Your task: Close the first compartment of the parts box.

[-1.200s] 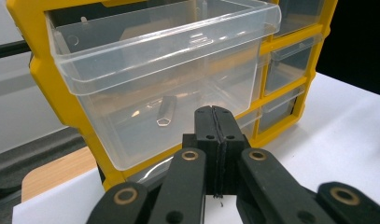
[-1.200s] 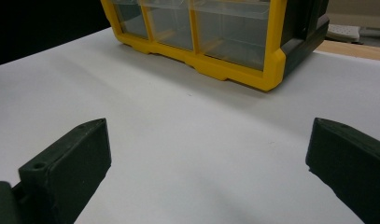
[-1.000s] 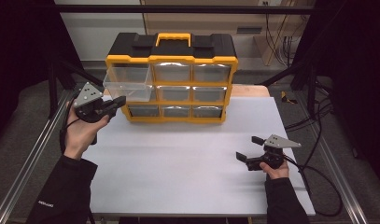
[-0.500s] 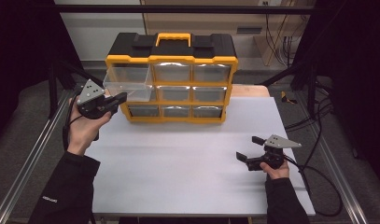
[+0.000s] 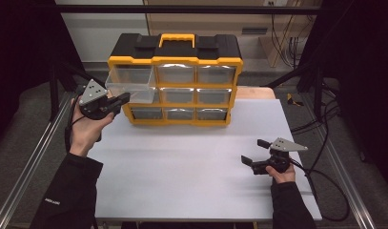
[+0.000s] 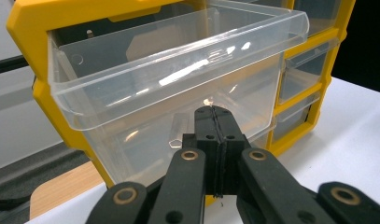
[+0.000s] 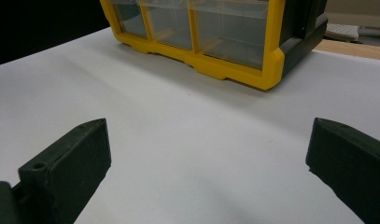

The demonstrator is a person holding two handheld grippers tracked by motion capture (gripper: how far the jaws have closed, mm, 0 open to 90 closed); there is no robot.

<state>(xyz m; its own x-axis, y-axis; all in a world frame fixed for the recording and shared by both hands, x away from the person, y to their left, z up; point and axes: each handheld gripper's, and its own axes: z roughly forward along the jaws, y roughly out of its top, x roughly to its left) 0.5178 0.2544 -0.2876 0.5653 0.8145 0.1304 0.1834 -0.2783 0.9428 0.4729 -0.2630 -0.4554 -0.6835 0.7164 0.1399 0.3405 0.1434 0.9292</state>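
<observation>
Seen from the high view: a white rectangular tabletop (image 5: 182,171) filling the centre and lower part of the frame, with a yellow-and-black plastic drawer cabinet (image 5: 175,78) standing upright at its far edge, upper centre. Nine clear drawers in three rows of three, a yellow carry handle on the black top. Upper-left drawer, a clear plastic bin (image 5: 129,85), pulled partway out toward the left side of the frame, the other eight pushed in.

At centre left, the left tool (image 5: 122,100), black with a grey three-cornered plate on top, held in a hand coming up from the lower left in a dark sleeve. Tips pointed right, meeting the front lower edge of the pulled-out drawer.

In the left gripper view: black jaws pressed together at lower centre, closed on a small tab at the front of the clear drawer (image 6: 178,88), with the drawer's open rim spreading across the upper half of the frame and the yellow cabinet frame (image 6: 52,116) behind it.

At lower right of the high view, the right tool (image 5: 254,152) resting low over the bare tabletop, well apart from the cabinet, jaws spread wide and pointing left. In the right gripper view: two black jaw tips at the bottom corners, white tabletop (image 7: 192,154) between them, nothing held, cabinet base (image 7: 211,37) across the top.
</observation>
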